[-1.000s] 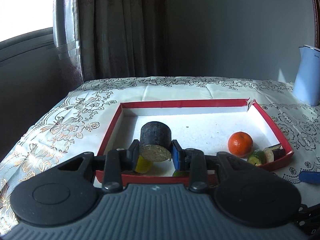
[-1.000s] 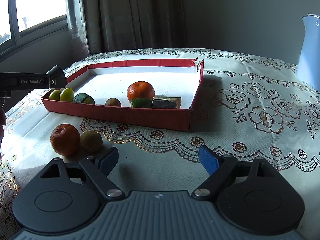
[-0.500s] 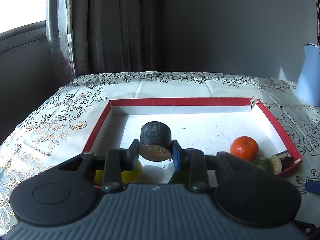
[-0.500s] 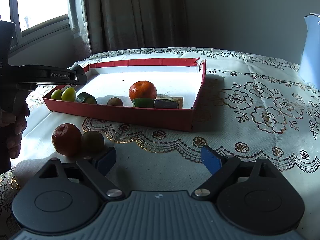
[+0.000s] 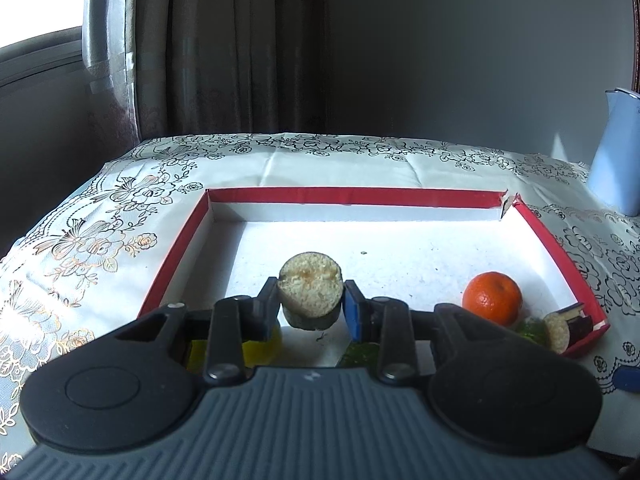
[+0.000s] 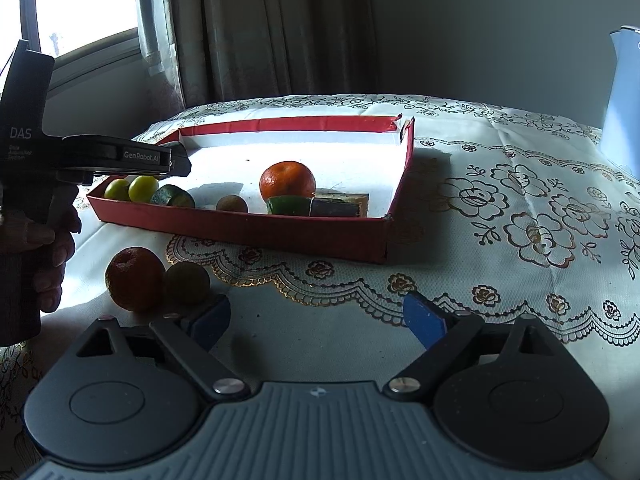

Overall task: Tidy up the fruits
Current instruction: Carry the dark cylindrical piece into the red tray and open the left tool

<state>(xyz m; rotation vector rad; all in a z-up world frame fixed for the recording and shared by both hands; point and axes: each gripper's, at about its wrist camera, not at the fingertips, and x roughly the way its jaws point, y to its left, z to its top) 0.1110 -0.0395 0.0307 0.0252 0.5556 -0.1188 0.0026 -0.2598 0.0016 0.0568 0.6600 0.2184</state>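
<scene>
My left gripper [image 5: 311,307] is shut on a dark-skinned cut fruit piece [image 5: 311,289], pale cut face toward the camera, held above the near left part of the red tray [image 5: 352,196]. In the tray lie an orange [image 5: 493,298], yellow-green fruits [image 6: 138,189], a green piece [image 6: 173,196], a brown fruit [image 6: 232,204] and cut pieces [image 6: 340,207]. My right gripper [image 6: 316,320] is open and empty over the tablecloth in front of the tray. An orange [image 6: 134,279] and a brown-green fruit [image 6: 187,283] lie on the cloth by its left finger.
A light blue jug [image 5: 618,168] stands at the table's right back, also in the right wrist view [image 6: 624,92]. Curtains and a window are behind on the left. The left gripper's body [image 6: 120,156] and the hand holding it show at the left of the right wrist view.
The held fruit piece has tipped in the left gripper, so its pale cut face now points at the camera. The left gripper moved forward over the tray. The right gripper stayed open.
</scene>
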